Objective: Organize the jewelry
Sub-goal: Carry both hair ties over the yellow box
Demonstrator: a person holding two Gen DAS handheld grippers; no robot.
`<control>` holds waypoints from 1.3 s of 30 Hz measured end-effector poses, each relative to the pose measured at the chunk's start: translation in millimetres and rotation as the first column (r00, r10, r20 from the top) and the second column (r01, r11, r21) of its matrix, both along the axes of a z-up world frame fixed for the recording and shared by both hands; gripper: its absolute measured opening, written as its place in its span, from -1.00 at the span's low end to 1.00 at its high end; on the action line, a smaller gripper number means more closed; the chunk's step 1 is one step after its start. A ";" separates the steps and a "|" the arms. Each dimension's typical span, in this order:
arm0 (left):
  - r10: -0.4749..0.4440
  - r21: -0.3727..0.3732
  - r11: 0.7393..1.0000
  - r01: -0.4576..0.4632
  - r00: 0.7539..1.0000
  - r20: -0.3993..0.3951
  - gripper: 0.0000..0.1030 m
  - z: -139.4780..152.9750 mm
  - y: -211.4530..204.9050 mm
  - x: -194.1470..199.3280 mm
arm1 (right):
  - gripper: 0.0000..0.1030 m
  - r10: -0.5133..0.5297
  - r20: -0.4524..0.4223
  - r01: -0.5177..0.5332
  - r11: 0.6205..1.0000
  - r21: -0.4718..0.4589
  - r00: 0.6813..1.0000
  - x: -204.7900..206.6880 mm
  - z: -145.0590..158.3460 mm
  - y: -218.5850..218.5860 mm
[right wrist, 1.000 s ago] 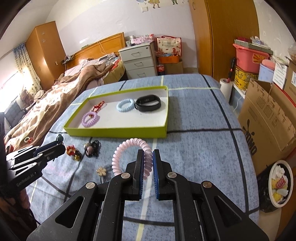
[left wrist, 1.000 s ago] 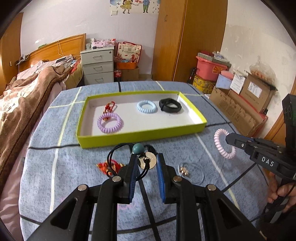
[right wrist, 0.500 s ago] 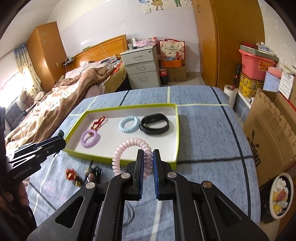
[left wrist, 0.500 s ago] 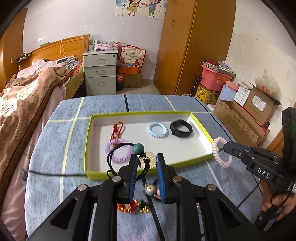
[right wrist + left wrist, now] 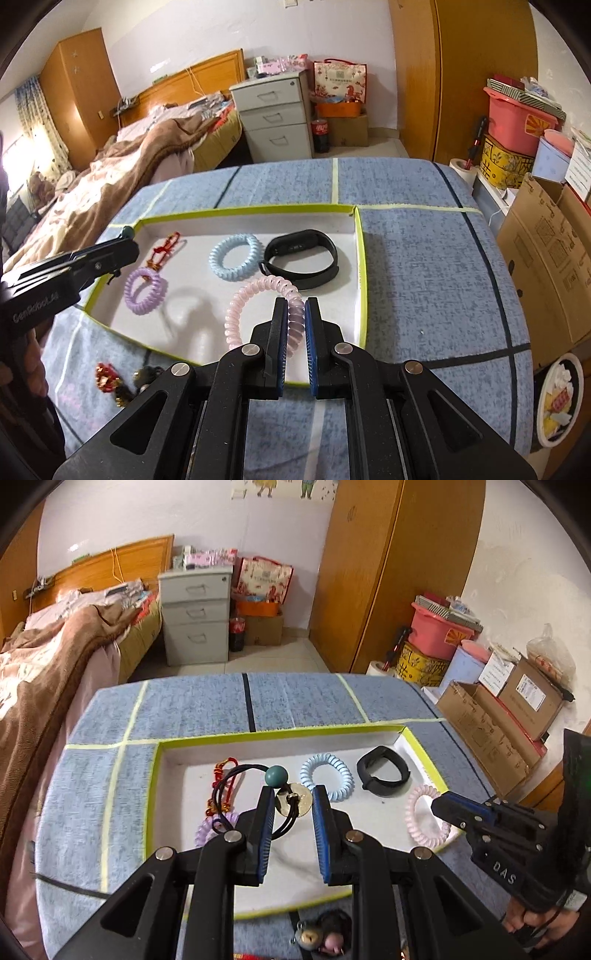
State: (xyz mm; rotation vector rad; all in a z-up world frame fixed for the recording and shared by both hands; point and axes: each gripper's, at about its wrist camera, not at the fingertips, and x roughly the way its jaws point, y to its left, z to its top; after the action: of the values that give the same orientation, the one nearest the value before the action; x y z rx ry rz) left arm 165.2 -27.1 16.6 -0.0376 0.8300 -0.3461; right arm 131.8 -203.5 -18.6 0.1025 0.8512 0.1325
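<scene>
The right gripper (image 5: 295, 314) is clamped on the pink coil bracelet (image 5: 258, 295), hanging over the near right of the green-rimmed tray (image 5: 364, 266). It looks light, springy and squashy (best pinched across one strand). The left gripper (image 5: 290, 801) grips the black cord necklace (image 5: 229, 786) by its stiff round pendant; its loop dangles limp over the tray.

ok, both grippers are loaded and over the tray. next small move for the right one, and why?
Probably lower the right gripper a little and open its fingers. It is shut on the pink coil band, which hangs above bare white floor of the green-edged tray, in front of the blue coil band and black wristband, so a drop there should land clear of both.
</scene>
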 end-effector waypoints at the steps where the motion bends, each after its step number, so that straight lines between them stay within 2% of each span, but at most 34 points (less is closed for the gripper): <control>1: 0.001 -0.002 1.000 -0.001 1.000 -0.010 -0.58 -2.8 -1.3 3.5 | -0.82 -0.001 -0.008 0.001 1.000 0.000 1.000 1.7 -2.2 -0.7; 10: -0.003 0.019 1.000 0.005 0.997 -0.076 -0.58 -25.9 -10.9 22.7 | -0.82 0.002 -0.036 -0.004 0.999 -0.043 0.999 10.7 -11.7 1.4; 22: -0.001 0.050 0.999 0.007 0.993 -0.116 -0.58 -42.0 -17.7 32.9 | -0.82 0.009 -0.064 -0.012 0.998 -0.058 0.998 15.7 -21.3 4.0; 30: -0.002 0.070 0.998 0.011 0.993 -0.121 -0.58 -46.8 -23.5 34.9 | -0.82 0.016 -0.063 -0.021 0.997 -0.077 0.998 15.8 -22.5 7.2; 39: 0.000 0.057 0.998 0.007 0.991 -0.131 -0.57 -47.2 -22.4 35.2 | -0.81 0.013 -0.069 -0.017 0.997 -0.069 0.998 18.2 -23.8 8.2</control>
State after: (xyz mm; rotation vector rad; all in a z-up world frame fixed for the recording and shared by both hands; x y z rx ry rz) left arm 200.3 -49.6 -30.6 -0.0052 0.9700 -0.3254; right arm 150.0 -195.3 -42.5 0.0359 0.9247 0.1138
